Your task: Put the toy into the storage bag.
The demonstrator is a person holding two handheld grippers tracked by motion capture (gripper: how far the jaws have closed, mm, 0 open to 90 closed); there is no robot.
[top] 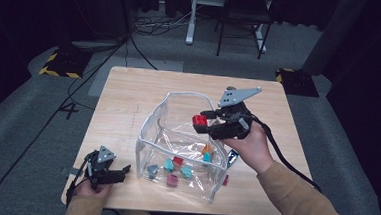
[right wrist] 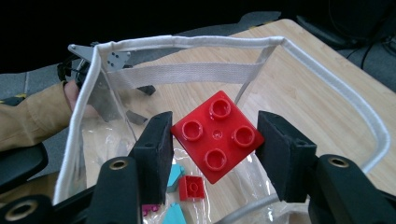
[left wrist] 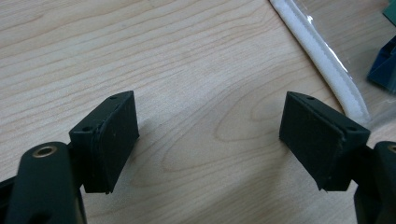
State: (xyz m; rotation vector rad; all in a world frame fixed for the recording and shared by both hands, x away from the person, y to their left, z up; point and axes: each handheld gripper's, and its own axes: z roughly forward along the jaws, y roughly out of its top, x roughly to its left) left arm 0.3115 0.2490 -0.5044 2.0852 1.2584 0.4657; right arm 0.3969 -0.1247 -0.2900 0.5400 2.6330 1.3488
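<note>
Red brick (right wrist: 215, 135) is getting carried over the clear bag (top: 155, 116), right tool (top: 208, 122) clamping it; left tool (left wrist: 210, 140) is idling wide open on the table (left wrist: 140, 56). Next it's needing a drop inside.

Bench (top: 129, 91): light wood top, visible grain, rounded corners, standing on grey carpet. Lying directly on it: one clear plastic pouch (top: 167, 131) with white piping along its rim, mouth open upward, set right of centre toward the near edge. One small red block (top: 225, 180) lies on the wood just beside the pouch's near right corner.
</note>
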